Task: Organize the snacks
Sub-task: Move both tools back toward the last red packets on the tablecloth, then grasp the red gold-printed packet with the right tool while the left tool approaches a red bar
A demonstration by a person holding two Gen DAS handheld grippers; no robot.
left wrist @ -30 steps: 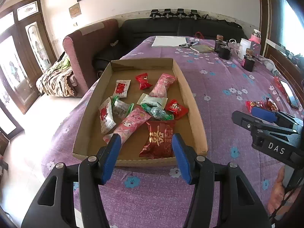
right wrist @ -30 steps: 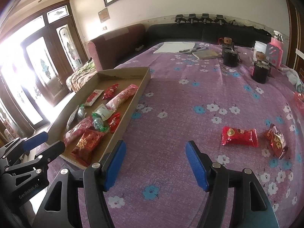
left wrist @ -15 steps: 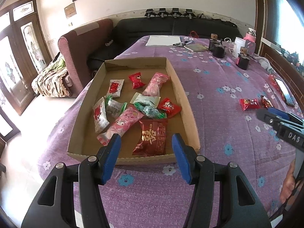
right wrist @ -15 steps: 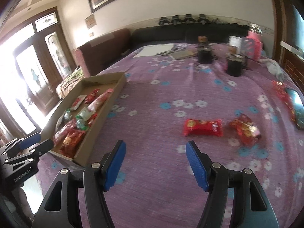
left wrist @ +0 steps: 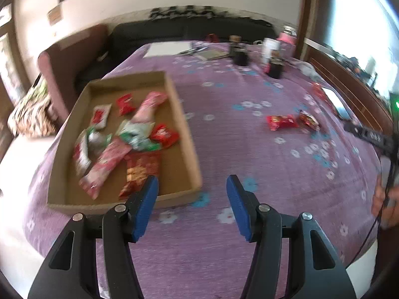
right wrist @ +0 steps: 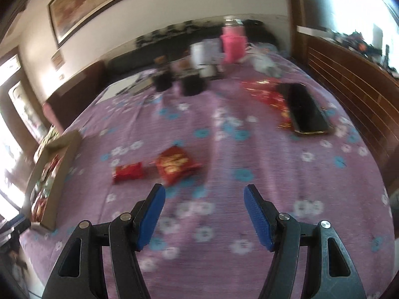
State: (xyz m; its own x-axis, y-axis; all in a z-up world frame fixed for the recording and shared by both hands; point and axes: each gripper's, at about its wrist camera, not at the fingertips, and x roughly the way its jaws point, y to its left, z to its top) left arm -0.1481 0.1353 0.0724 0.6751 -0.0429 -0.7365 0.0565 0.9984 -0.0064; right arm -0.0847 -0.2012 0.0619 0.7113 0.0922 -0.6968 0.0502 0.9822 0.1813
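Note:
A cardboard tray [left wrist: 185, 127] on the purple flowered cloth holds several snack packets, among them a pink one [left wrist: 148, 106] and a red one [left wrist: 164, 137]. Two red packets lie loose on the cloth: a long one [left wrist: 281, 121] [right wrist: 128, 170] and a wider one [left wrist: 309, 120] [right wrist: 174, 164]. My left gripper [left wrist: 192, 186] is open and empty over the tray's near right corner. My right gripper [right wrist: 204, 194] is open and empty, just short of the loose packets. More red wrappers [right wrist: 270, 97] lie by a black phone [right wrist: 305, 111].
Dark jars [right wrist: 192, 86], a white cup [right wrist: 204, 54] and a pink container [right wrist: 234, 44] stand at the far end with papers [left wrist: 169, 48]. A wooden rail [right wrist: 349, 79] runs along the right. The tray's edge shows at left in the right wrist view [right wrist: 63, 164].
Both views have swung right. The right gripper has moved toward the loose red packets, which now lie just ahead of it. Both grippers stay open and empty.

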